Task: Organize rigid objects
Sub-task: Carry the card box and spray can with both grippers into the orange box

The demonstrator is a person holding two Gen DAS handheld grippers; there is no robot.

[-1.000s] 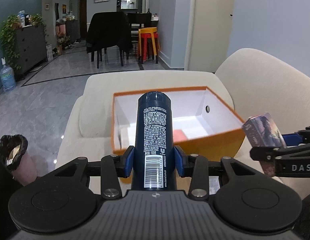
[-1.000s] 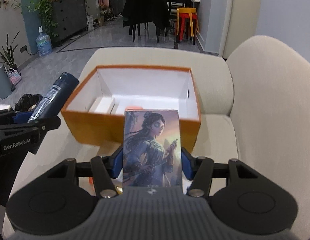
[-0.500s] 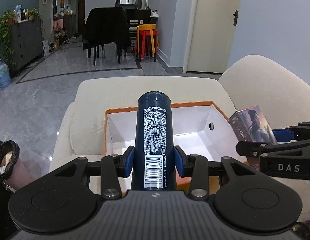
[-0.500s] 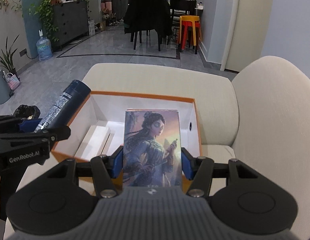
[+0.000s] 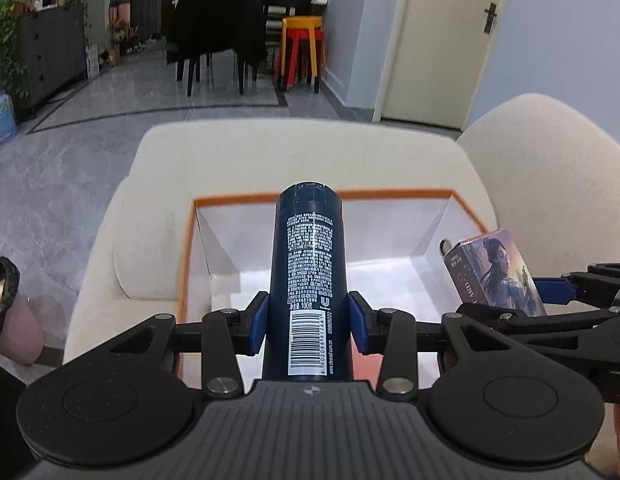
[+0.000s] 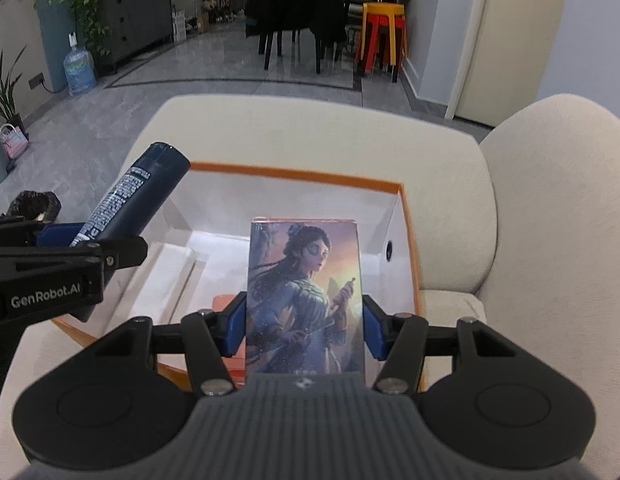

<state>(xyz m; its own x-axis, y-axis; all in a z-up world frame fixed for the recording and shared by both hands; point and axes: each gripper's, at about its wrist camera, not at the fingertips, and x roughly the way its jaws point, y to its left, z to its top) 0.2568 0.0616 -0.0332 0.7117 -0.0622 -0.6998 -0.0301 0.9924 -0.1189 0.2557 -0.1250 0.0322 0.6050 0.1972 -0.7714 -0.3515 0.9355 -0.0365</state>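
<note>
My left gripper [image 5: 309,322] is shut on a dark blue spray can [image 5: 309,264] and holds it above the open orange box [image 5: 234,197]; the can also shows in the right wrist view [image 6: 130,196]. My right gripper [image 6: 304,328] is shut on a picture card box [image 6: 305,296] showing a painted woman, held over the orange box [image 6: 294,174]. The card box shows at the right of the left wrist view [image 5: 496,272]. Inside the box lie a white item [image 6: 170,276] and an orange-red item [image 6: 226,304].
The orange box sits on a cream sofa seat [image 6: 270,128], with the sofa back [image 6: 550,200] at the right. A black-lined bin [image 5: 2,300] stands on the floor at the left. Dark chairs [image 5: 214,32] and coloured stools [image 5: 300,48] stand far behind.
Both grippers have moved forward and over the orange box, carrying the can and the card box. The box now lies below and close under them. Grips are unchanged.
</note>
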